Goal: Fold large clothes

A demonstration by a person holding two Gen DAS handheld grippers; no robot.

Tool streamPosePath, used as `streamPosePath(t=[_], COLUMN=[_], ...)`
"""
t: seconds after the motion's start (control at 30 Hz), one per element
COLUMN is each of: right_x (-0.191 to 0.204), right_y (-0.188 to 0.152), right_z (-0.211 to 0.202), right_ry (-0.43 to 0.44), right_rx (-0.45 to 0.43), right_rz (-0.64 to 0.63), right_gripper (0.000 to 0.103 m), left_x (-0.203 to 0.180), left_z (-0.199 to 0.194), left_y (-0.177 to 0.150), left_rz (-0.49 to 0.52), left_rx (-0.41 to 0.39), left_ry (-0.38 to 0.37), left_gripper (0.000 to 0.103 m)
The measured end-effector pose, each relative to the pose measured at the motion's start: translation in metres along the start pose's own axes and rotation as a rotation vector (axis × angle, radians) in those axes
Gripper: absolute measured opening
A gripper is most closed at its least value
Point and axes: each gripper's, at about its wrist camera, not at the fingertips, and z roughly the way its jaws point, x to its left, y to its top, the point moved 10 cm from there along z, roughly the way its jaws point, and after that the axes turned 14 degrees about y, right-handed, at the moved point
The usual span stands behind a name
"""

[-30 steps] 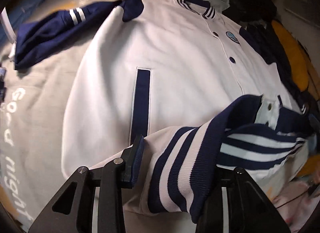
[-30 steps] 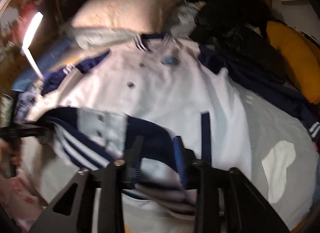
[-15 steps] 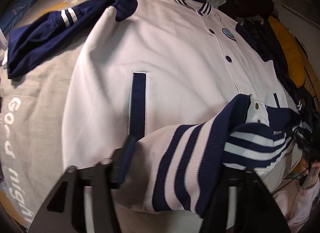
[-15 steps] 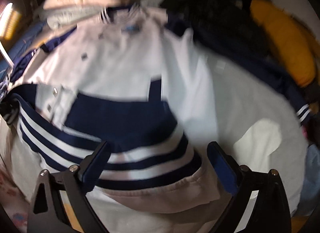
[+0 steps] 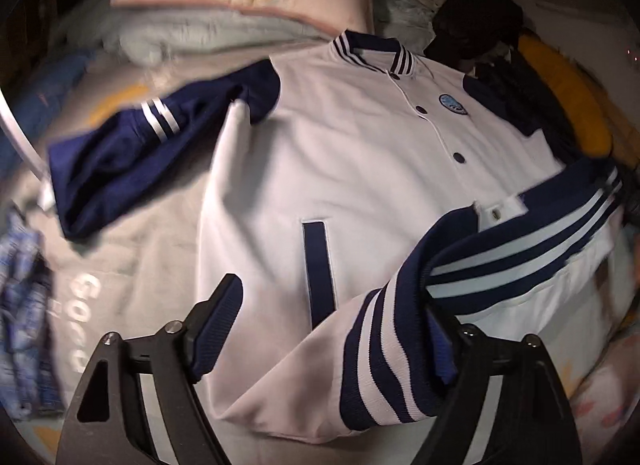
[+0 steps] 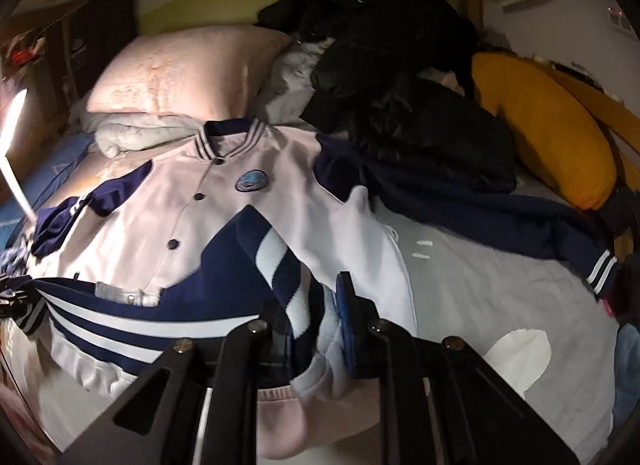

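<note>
On the bed [image 6: 500, 305], the white-and-navy jacket [image 5: 360, 169] lies face up; the left gripper [image 5: 336, 329] is opening off its striped hem [image 5: 384, 353] (clamped a second ago), while the right gripper [image 6: 316, 317] is closing and now pinches that hem.

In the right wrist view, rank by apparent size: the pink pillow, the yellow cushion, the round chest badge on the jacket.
1. pink pillow
2. yellow cushion, close to the pillow in apparent size, so that order is unsure under fisheye distortion
3. chest badge, clearly smallest
</note>
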Motion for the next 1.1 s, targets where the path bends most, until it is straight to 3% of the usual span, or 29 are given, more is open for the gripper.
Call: streamPosePath(t=[0.03,0.13,0.17,0.2,0.3,0.37,0.47,0.57,0.6,0.63,0.67,0.7,0.77,0.87,0.93,1.0,1.03,1.07,1.1], right_x=[-0.004,-0.012,-0.012,-0.009,-0.005,-0.005,-0.008,-0.017,-0.021,-0.026,-0.030,-0.034,-0.040,-0.047,-0.047,-0.048,-0.047,-0.046,-0.046], right_y=[-0.005,-0.018,-0.017,-0.012,-0.005,-0.002,-0.002,-0.010,-0.013,-0.018,-0.022,-0.027,-0.035,-0.033,-0.031,-0.036,-0.041,-0.045,-0.048], right_z=[0.009,0.030,0.030,0.026,0.013,0.002,-0.011,-0.022,-0.022,-0.019,-0.017,-0.013,-0.010,-0.021,-0.024,-0.019,-0.011,-0.005,-0.001], right_ry=[-0.013,-0.053,-0.055,-0.055,-0.066,-0.081,-0.085,-0.071,-0.071,-0.070,-0.061,-0.039,-0.009,-0.012,-0.005,-0.010,-0.019,-0.030,-0.042], right_rx=[0.031,0.096,0.089,0.061,0.005,-0.032,-0.062,-0.051,-0.040,-0.013,0.010,0.040,0.072,0.038,0.027,0.055,0.091,0.125,0.148], right_rz=[0.014,0.033,0.025,0.008,-0.017,-0.017,-0.007,0.024,0.034,0.046,0.055,0.070,0.101,0.116,0.112,0.115,0.110,0.100,0.089], right_gripper=[0.018,0.022,0.027,0.029,0.053,0.086,0.103,0.103,0.103,0.103,0.103,0.103,0.103,0.103,0.103,0.103,0.103,0.103,0.103], left_x=[-0.002,-0.021,-0.027,-0.030,-0.028,-0.033,-0.033,-0.020,-0.012,-0.002,0.007,0.010,0.025,0.033,0.030,0.030,0.035,0.039,0.042], left_z=[0.003,-0.016,-0.025,-0.032,-0.043,-0.040,-0.023,0.012,0.022,0.027,0.028,0.026,0.012,-0.015,-0.022,-0.013,-0.003,0.005,0.011], left_y=[-0.001,0.006,0.008,0.009,0.004,-0.011,-0.032,-0.051,-0.055,-0.056,-0.055,-0.052,-0.039,-0.013,-0.003,-0.004,-0.006,-0.007,-0.010], left_rz=[-0.024,-0.062,-0.056,-0.045,0.008,0.089,0.166,0.127,0.094,0.045,-0.015,-0.069,-0.172,-0.141,-0.102,-0.065,-0.055,-0.055,-0.063], left_rx=[0.024,-0.004,-0.010,-0.020,-0.089,-0.075,-0.046,0.038,0.059,0.066,0.079,0.096,0.056,-0.061,-0.090,-0.069,-0.044,-0.019,0.005], left_ry=[-0.056,-0.302,-0.359,-0.365,-0.249,-0.171,-0.047,0.005,0.038,0.039,-0.016,-0.099,-0.191,-0.159,-0.116,-0.034,0.030,0.085,0.109], left_gripper=[0.081,0.081,0.084,0.088,0.100,0.101,0.101,0.100,0.096,0.066,0.025,0.016,0.011,0.012,0.015,0.032,0.050,0.058,0.058])
